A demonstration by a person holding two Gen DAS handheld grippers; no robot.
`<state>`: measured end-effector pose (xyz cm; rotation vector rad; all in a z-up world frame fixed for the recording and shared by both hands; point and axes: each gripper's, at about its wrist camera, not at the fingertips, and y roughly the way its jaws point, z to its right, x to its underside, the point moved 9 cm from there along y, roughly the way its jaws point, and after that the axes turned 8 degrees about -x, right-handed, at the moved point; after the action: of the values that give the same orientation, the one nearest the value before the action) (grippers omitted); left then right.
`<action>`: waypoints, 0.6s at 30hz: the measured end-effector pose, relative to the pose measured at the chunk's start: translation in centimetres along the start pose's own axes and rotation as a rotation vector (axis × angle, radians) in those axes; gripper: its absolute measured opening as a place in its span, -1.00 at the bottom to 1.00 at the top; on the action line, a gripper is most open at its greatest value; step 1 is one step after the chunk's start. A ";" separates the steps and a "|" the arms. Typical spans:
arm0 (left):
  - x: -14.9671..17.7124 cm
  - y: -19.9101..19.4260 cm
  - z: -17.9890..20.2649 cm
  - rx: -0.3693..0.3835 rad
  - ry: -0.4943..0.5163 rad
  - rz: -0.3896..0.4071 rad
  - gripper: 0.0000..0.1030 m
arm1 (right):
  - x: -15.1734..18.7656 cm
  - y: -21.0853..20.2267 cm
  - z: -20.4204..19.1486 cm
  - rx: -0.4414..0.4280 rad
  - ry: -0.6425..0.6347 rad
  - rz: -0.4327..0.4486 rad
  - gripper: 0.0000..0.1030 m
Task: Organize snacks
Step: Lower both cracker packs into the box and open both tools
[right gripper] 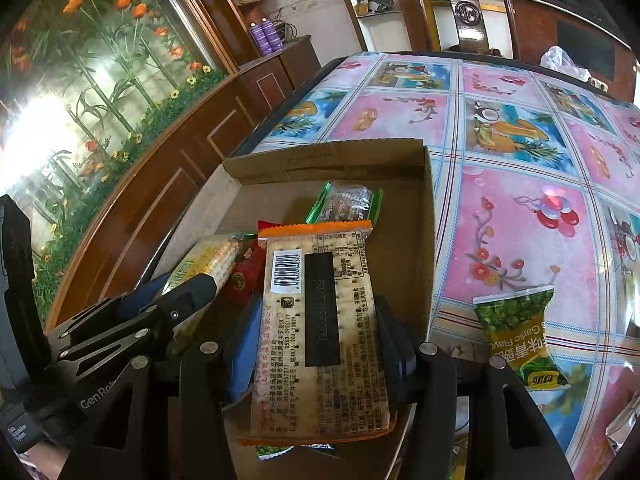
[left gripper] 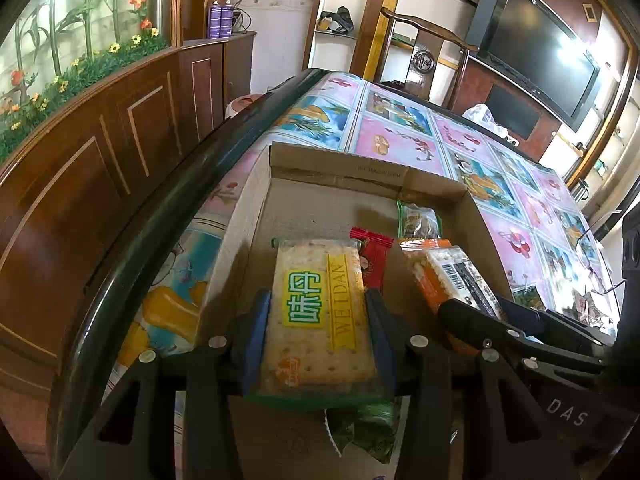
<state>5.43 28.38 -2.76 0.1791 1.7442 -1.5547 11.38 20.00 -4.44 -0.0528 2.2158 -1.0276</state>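
A: Item one?
B: Cardboard box (right gripper: 430, 216) near the tabletop's (right gripper: 520, 208) left edge. Inside: one red packet (left gripper: 374, 258), one green-edged packet (right gripper: 348, 200) at the far wall.
A: Held stock?
B: Left gripper (left gripper: 318, 332) fingers pinch one Weldan cracker pack (left gripper: 320, 312) over the box; right gripper (right gripper: 316, 344) fingers pinch one orange cracker pack (right gripper: 320, 332) beside it.
A: Outside?
B: One green pea bag (right gripper: 516, 332), just beside the box's right wall.
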 end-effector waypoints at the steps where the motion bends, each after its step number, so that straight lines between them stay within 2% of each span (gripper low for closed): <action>1: 0.0 0.0 0.0 0.000 0.000 0.000 -0.12 | 0.0 0.0 0.0 0.000 0.000 0.000 0.12; 18: 0.0 0.1 0.0 0.002 -0.004 -0.002 -0.12 | 0.2 0.2 -0.2 0.002 -0.009 -0.006 0.14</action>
<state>5.47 28.41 -2.86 0.1747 1.7406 -1.5570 11.14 20.18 -4.55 -0.0636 2.2076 -1.0308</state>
